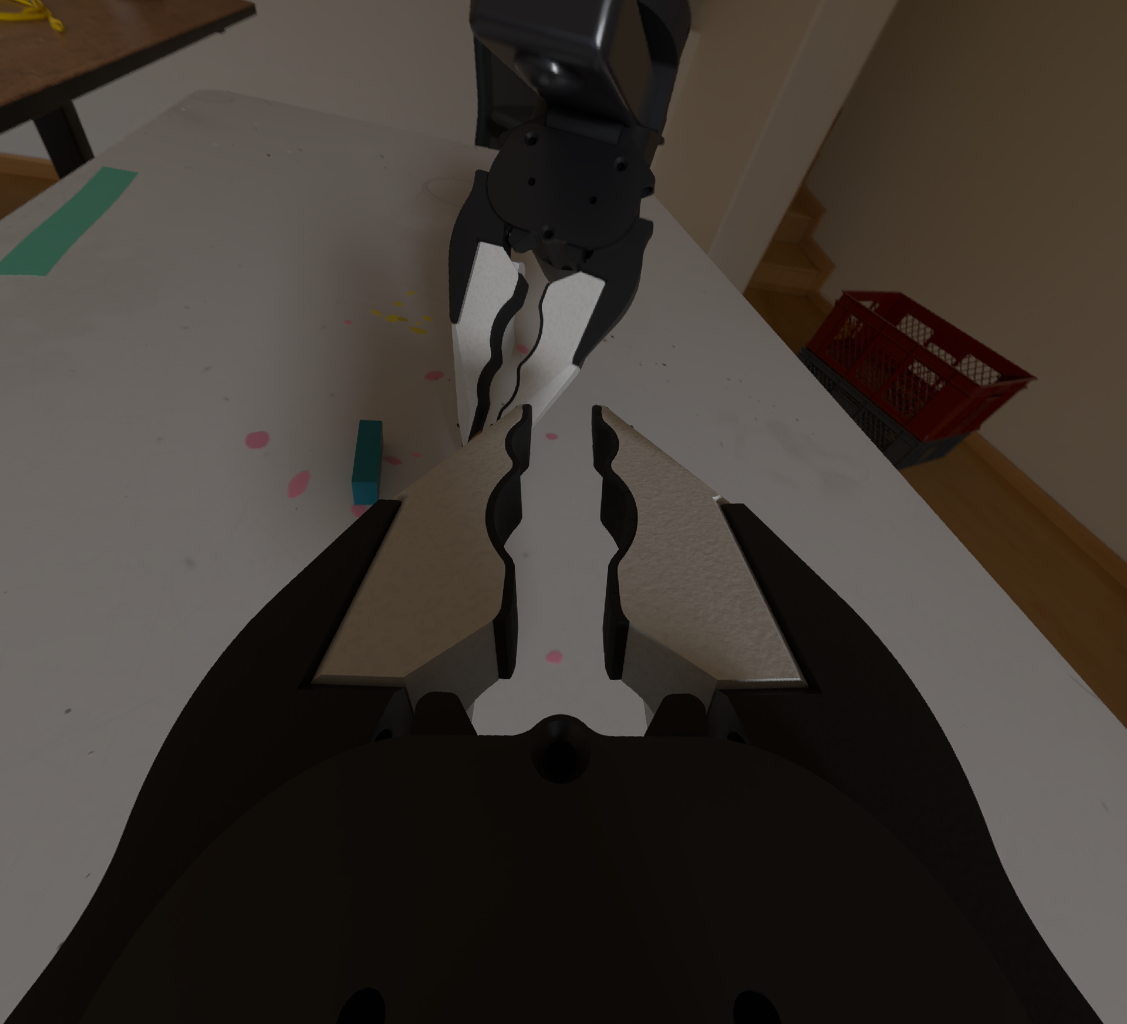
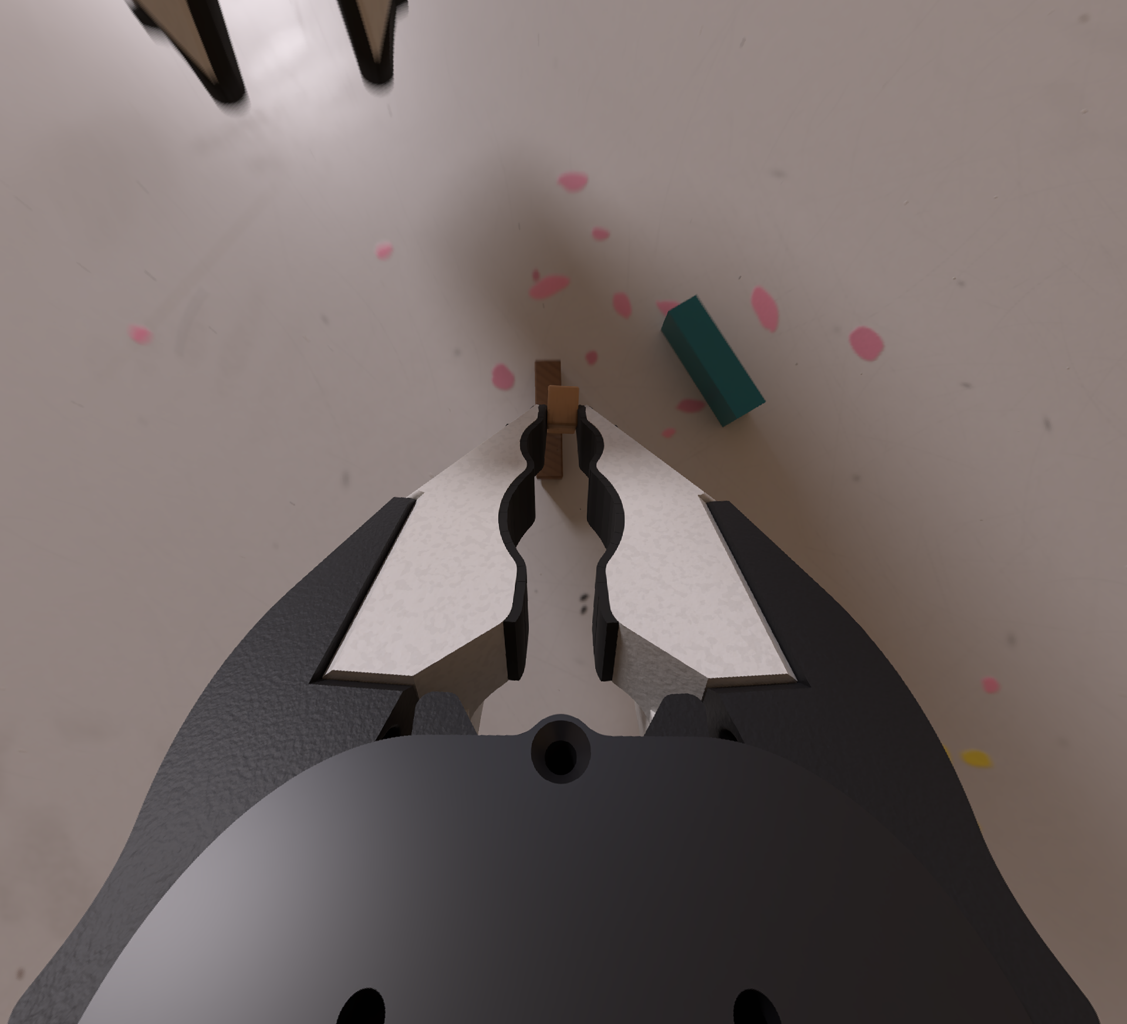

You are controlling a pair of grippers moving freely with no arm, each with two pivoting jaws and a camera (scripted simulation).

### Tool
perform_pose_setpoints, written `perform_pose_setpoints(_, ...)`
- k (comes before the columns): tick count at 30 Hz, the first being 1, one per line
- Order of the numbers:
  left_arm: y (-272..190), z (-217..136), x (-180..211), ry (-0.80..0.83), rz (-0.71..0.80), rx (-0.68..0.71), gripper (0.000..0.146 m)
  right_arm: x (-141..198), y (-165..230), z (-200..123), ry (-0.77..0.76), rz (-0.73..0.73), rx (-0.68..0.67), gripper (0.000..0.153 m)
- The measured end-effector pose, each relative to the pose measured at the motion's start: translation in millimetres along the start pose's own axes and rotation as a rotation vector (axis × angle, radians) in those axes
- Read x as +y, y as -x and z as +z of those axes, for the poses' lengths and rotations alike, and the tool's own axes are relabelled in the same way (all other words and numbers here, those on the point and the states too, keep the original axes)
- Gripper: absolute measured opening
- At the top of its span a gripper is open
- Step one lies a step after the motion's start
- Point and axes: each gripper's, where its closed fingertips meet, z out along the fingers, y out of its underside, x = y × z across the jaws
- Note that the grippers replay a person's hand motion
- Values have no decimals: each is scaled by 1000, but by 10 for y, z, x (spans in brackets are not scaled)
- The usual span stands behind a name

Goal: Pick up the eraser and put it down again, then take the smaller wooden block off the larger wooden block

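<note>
- Eraser (image 2: 712,360) lies flat on the table (image 2: 915,141), nothing holding it; I judge that part done.
- My right gripper (image 2: 560,412) is narrowed around the small block (image 2: 561,404), which sits on the big block (image 2: 552,455); looks gripped, not lifted off yet.
- My left gripper (image 1: 561,415) is part open, empty, off to the side.
</note>
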Motion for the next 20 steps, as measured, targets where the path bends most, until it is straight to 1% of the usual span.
perform_pose_setpoints(1, 4, 31, -2, -13, 1, -11, 19, -53, 3, -47, -64, 42, -34, 9)
perform_pose_setpoints(2, 5, 63, 5, -16, 12, -25, 20, -129, 35, -106, -151, 111, -109, 9)
perform_pose_setpoints(4, 14, 121, -23, -47, 35, -64, 23, -344, 138, -312, -386, 235, -343, 9)
perform_pose_setpoints(6, -7, 164, -112, -132, 17, -66, 25, -538, 160, -595, -638, 312, -540, 9)
perform_pose_setpoints(7, -11, 179, -163, -177, -6, -69, 25, -602, 137, -713, -734, 348, -600, 9)
perform_pose_setpoints(9, -28, 196, -249, -244, -47, -63, 25, -678, 98, -857, -841, 399, -650, 9)
perform_pose_setpoints(13, -46, 186, -346, -305, -82, -58, 25, -779, 130, -966, -953, 382, -646, 9)
perform_pose_setpoints(16, -78, 212, -331, -298, -105, -23, 25, -839, 204, -919, -968, 386, -653, 9)
perform_pose_setpoints(18, -102, 237, -312, -282, -109, -4, 25, -861, 261, -860, -947, 370, -650, 9)
perform_pose_setpoints(19, -101, 240, -300, -273, -101, -9, 20, -863, 285, -834, -929, 358, -641, 9)
perform_pose_setpoints(20, -89, 238, -288, -262, -91, -23, 10, -865, 304, -828, -921, 346, -640, 9)
